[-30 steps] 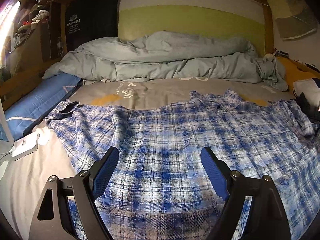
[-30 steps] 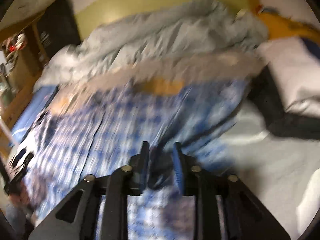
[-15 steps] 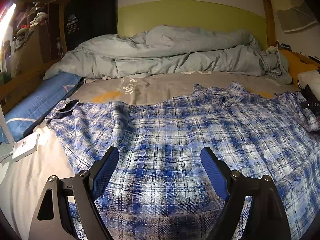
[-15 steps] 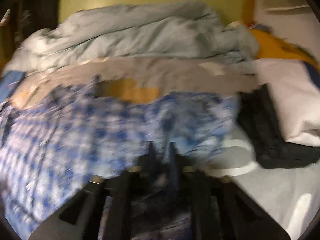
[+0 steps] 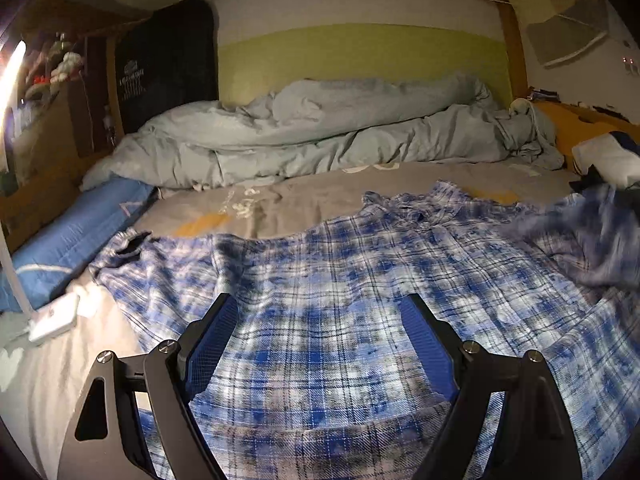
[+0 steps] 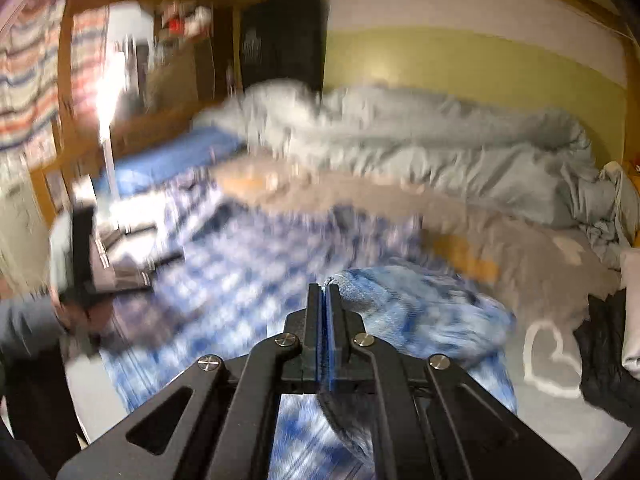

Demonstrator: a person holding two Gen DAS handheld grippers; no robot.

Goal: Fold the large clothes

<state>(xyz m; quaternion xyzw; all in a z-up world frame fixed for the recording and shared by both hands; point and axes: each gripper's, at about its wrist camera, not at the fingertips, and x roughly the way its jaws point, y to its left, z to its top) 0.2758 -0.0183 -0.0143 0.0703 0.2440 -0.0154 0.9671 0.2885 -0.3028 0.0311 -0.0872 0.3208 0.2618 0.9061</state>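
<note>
One blue checked shirt (image 5: 340, 280) lay spread flat across the near part of the bed (image 5: 280, 204). The left hand-held gripper (image 5: 316, 340) hung over it with its two fingers spread wide, holding nothing. The right hand-held gripper (image 6: 324, 300) was pressed together, pinching a fold of the shirt (image 6: 400, 308). One gray blanket (image 5: 320, 132) was piled along the bed's far edge.

The shirt (image 5: 340, 280) lies spread across the bed (image 5: 304, 200), its sleeve (image 5: 124, 244) reaching toward nine o'clock. Behind it at twelve o'clock the duvet (image 5: 320, 132) is heaped. At nine o'clock a mat (image 5: 76, 236) lies along the bed's edge.
</note>
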